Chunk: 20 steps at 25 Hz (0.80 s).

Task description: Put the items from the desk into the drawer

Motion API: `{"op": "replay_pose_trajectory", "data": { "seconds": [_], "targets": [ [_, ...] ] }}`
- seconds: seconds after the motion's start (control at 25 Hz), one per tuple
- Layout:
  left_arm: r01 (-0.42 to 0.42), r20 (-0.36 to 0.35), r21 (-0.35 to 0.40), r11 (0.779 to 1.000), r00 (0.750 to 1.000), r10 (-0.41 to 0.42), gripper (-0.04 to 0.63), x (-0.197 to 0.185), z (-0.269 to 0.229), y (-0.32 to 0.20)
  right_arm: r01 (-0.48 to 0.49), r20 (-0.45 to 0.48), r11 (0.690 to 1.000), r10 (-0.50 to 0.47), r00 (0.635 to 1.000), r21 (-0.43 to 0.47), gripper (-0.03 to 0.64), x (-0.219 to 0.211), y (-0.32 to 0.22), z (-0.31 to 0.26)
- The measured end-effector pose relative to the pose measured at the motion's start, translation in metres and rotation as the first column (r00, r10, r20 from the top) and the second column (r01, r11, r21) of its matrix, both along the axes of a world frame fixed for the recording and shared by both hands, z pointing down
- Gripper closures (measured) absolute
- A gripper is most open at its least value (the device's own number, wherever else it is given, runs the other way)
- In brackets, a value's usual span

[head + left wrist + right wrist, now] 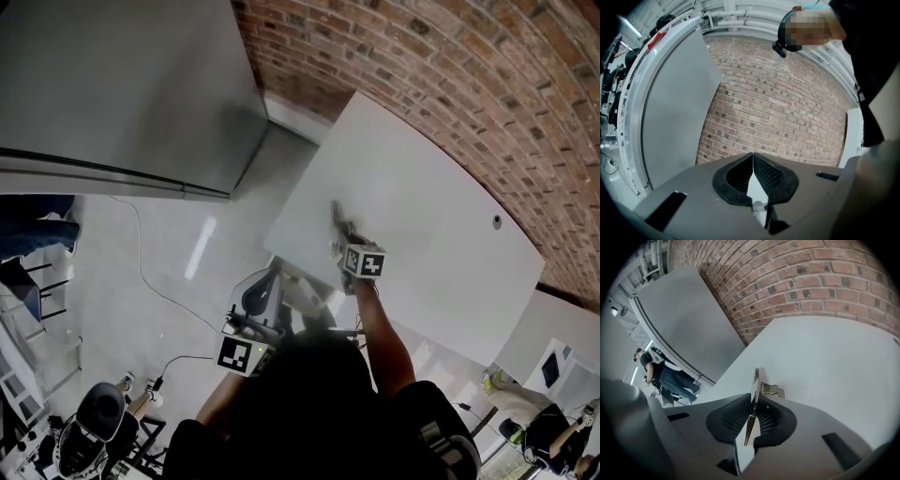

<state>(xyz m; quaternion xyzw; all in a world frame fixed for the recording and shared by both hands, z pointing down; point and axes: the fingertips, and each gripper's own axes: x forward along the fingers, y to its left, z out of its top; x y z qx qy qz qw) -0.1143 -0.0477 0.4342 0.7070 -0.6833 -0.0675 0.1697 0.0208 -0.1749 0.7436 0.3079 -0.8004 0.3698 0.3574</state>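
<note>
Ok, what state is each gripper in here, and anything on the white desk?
left gripper: shut, empty.
right gripper: shut on thin silver metal clip.
thin silver metal clip: edge-up between the jaws, at the white desk; whether it touches is unclear.
white desk: under the right gripper.

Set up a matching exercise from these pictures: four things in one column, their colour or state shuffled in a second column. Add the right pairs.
1. left gripper
2. right gripper
3. desk
4. wall

A. red brick
B. shut on a thin metal piece
C. white
D. shut, nothing between its jaws

Pairs: 1-D, 2-B, 3-C, 4-A
</note>
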Motion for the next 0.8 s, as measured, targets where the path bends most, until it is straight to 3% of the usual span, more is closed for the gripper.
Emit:
{"op": "replay_pose_trajectory", "data": {
  "seconds": [0.28,0.4,0.48,0.8],
  "targets": [
    [0.009,0.032,-0.006,1.000,0.999,-0.009,0.591,0.008,-0.013,0.017,0.047,0.027,0.997,-0.049,0.998,0.066,0.591,0.005,0.017,-0.031],
    [0.015,0.048,0.037,0.999,0.999,-0.017,0.591,0.018,-0.025,0.026,0.091,0.042,0.991,-0.096,0.995,0.102,0.592,0.011,0.029,-0.050],
    [0.022,0.050,0.070,0.997,0.998,-0.025,0.591,0.026,-0.033,0.031,0.124,0.048,0.984,-0.131,0.990,0.130,0.592,0.015,0.037,-0.062],
    [0.071,0.071,0.071,0.995,0.995,-0.076,0.591,0.064,-0.040,0.072,0.251,0.064,0.943,-0.271,0.961,0.220,0.592,0.033,0.082,-0.094]
  ]
}}
